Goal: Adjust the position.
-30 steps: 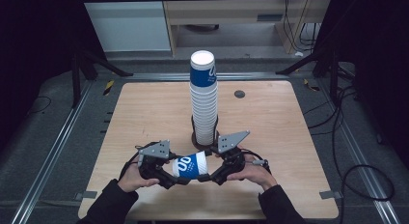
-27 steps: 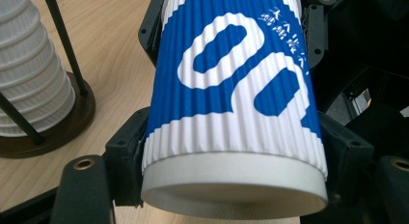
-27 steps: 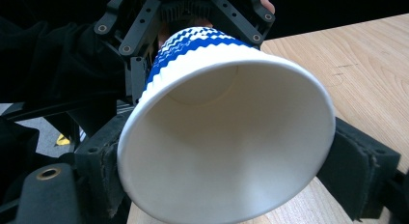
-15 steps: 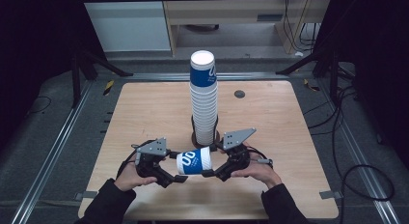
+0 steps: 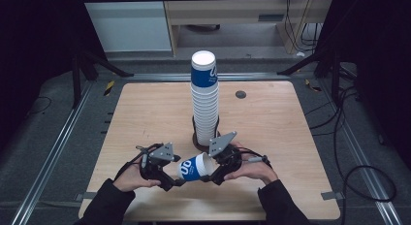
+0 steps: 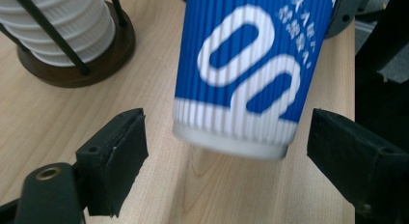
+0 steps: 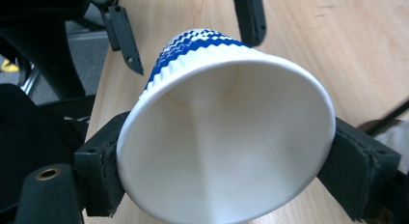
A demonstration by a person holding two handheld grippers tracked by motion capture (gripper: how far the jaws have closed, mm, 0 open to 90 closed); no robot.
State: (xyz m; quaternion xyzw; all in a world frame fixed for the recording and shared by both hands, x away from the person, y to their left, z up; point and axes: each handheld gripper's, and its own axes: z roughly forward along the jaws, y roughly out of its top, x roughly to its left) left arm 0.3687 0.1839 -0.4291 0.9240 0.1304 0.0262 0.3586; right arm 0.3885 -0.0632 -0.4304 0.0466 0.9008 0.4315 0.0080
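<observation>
Cup (image 5: 193,167) lies sideways between my two hands, low over the worktop (image 5: 300,137) in front of the stack (image 5: 205,99). My right fingers (image 7: 91,178) are clamped on its rim at both sides. My left fingers (image 6: 115,159) have just been opening and now stand apart around the bottom, touching nothing. I should draw the left gripper (image 5: 167,179) straight back so it does not knock the base, and keep the right grip gentle, because I think the rim dents easily.
</observation>
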